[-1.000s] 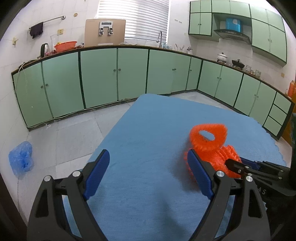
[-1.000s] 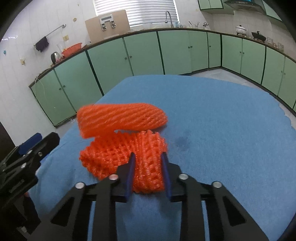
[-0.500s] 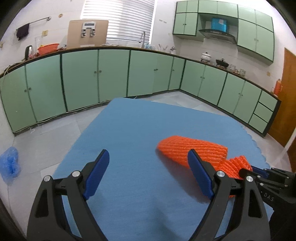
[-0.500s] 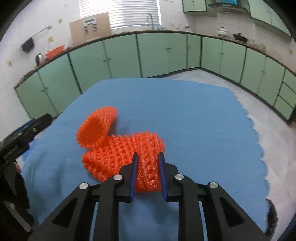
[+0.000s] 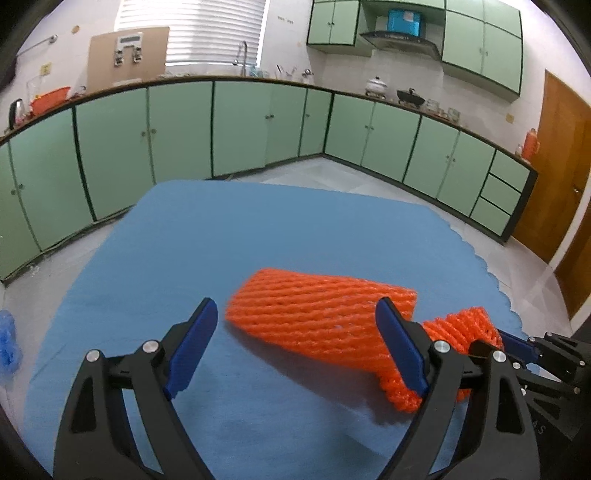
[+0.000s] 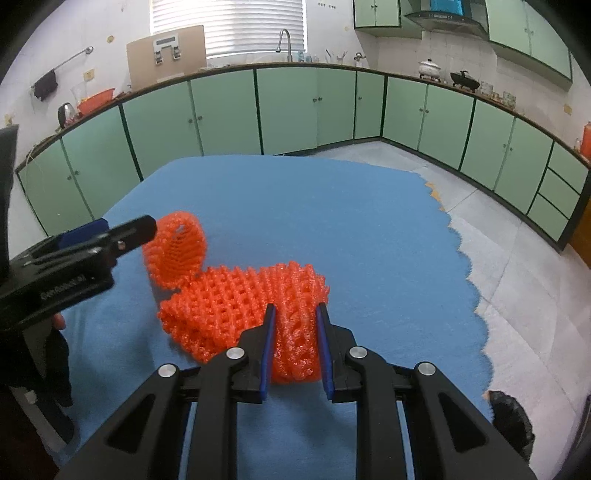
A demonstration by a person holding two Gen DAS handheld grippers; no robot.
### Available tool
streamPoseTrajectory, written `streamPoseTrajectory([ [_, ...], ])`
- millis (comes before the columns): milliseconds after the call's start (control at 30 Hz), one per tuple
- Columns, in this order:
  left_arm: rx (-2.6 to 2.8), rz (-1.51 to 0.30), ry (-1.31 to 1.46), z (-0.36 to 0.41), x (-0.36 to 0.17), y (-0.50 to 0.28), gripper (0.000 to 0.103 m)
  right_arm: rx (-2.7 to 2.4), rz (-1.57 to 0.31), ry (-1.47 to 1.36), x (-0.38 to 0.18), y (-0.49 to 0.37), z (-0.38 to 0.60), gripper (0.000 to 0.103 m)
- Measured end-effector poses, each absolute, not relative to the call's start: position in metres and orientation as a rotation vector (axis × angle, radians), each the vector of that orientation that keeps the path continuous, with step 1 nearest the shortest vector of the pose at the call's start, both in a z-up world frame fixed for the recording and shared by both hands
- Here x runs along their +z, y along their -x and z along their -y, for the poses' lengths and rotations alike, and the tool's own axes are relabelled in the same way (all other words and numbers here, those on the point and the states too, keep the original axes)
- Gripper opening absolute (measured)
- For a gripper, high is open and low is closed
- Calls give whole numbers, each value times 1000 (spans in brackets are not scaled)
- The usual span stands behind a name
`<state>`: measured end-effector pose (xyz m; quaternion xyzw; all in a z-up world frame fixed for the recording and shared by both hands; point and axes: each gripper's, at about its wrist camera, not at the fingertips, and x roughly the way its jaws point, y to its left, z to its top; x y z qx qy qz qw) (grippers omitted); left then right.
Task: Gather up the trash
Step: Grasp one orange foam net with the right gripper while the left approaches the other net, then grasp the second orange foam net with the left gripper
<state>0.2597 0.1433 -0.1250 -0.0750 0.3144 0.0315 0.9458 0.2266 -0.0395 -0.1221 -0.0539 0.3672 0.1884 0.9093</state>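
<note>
The trash is an orange foam net (image 6: 240,306), the soft kind that wraps fruit. It looks very light and squashy, full of little holes, and it bends and curls on its own. It is not slippery and will not break, so a firm squeeze is fine. Any thick folded part looks like a good place to pinch.

The right hand-held gripper (image 6: 293,350) is narrow and pinches one bunched end of the net between its blue pads. The rest of the net lies in front of it and to its left, and the far end curls up into an open tube.

The left hand-held gripper (image 5: 295,350) is wide and holds nothing. The tube end of the net (image 5: 317,317) lies just in front of it, between its two blue fingers (image 5: 400,350), but they do not press on it. I think it can close there, on the middle of the tube.

The net rests on a bench with a blue cloth (image 5: 221,240) that looks soft and a bit fuzzy. Past both hand-held grippers is a kitchen with green cupboards (image 6: 288,107), a grey tiled floor (image 6: 517,258) and a window with blinds (image 5: 214,33).
</note>
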Motion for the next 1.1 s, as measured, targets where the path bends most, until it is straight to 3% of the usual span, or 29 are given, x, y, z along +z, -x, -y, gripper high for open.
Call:
streamPoseTrajectory([
  [267, 52, -739, 130, -125, -145, -284, 81, 401, -758, 77, -124, -232, 57, 21],
  [600, 42, -818, 162, -124, -162, -297, 0, 401, -746, 41, -123, -227, 71, 21],
  [1100, 32, -751, 166, -121, -139, -262, 0, 319, -685, -6, -104, -216, 109, 21],
])
